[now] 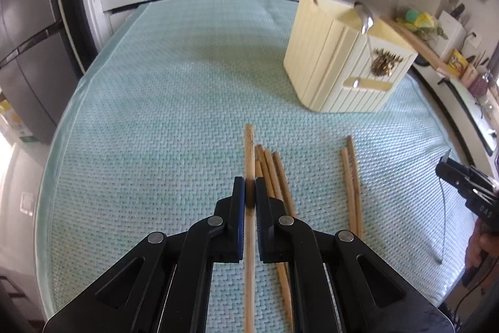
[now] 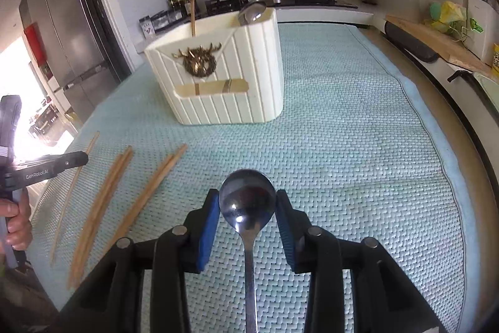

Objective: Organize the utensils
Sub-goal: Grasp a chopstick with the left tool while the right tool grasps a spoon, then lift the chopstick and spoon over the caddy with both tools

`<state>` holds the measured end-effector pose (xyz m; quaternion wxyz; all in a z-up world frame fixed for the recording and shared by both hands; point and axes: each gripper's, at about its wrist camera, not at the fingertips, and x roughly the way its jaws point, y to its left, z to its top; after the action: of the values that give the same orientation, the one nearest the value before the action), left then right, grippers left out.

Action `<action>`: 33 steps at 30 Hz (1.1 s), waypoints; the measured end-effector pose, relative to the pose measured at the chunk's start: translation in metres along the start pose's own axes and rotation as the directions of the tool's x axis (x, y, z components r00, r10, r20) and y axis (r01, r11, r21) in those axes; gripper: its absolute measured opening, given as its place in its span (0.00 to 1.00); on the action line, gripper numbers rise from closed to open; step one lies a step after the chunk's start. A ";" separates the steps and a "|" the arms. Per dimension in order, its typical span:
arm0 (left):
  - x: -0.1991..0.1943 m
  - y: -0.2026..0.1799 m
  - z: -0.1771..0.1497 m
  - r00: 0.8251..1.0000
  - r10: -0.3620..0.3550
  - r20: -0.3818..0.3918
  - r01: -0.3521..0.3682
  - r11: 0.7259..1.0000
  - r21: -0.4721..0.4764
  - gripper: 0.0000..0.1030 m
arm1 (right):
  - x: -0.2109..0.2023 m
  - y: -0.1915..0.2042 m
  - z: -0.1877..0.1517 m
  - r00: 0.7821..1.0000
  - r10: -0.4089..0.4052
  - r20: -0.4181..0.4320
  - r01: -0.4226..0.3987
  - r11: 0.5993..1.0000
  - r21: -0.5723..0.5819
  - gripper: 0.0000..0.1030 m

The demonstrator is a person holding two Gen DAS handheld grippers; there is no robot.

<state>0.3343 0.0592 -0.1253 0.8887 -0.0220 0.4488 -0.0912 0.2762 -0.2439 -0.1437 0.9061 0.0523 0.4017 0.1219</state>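
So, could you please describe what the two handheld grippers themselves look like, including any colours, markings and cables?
Both are black plastic linkages with round silver pivot pins and blue pads lining the fingers. The left gripper carries white "GenRobot.AI" lettering on its side, seen in the right wrist view. The right gripper has raised letters on its body, partly readable, and a thin dark cable hanging from it.
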 end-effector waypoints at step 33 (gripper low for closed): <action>-0.108 0.000 0.008 0.920 -0.118 0.374 0.143 0.989 -0.039 0.04 | -0.112 0.037 0.020 0.968 0.104 0.230 -0.076 0.989 -0.128 0.35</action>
<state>0.2780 0.0790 -0.0350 0.9481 -0.0976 0.2734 -0.1297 0.2112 -0.2375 -0.0429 0.9425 0.0309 0.2805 0.1793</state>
